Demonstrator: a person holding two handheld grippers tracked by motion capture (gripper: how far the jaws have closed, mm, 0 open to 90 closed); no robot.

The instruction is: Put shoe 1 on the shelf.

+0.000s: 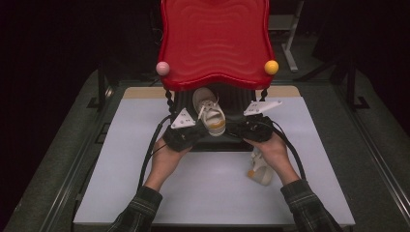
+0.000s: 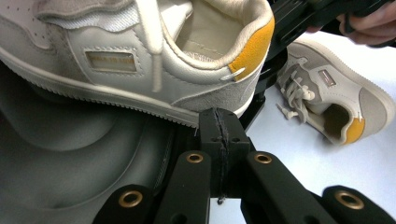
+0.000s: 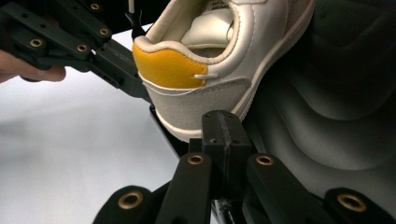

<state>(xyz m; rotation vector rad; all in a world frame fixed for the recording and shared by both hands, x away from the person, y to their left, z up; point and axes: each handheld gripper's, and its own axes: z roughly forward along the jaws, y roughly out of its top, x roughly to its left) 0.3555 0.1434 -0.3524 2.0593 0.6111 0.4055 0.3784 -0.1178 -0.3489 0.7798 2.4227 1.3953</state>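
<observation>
Darkness surrounds a pale grey table (image 1: pixel 145 193), where a glossy red rippled tray (image 1: pixel 215 43), tipped with a pink ball (image 1: pixel 163 68) and a yellow ball (image 1: pixel 271 66), is mounted above a black ridged stand (image 2: pixel 70 158). A cream leather shoe (image 1: pixel 209 112) with a mustard suede heel is seen resting on that stand, flanked by the left gripper (image 1: pixel 196 126) and the right gripper (image 1: pixel 237 126), both with jaws pressed together and empty. A second shoe (image 1: pixel 260 169) is seen lying on the table beside the right hand (image 1: pixel 273 147).

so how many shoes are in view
2. One shoe sits on the black lower shelf of the red rack, between the two grippers. The other shoe lies on the table near the right hand.
</observation>
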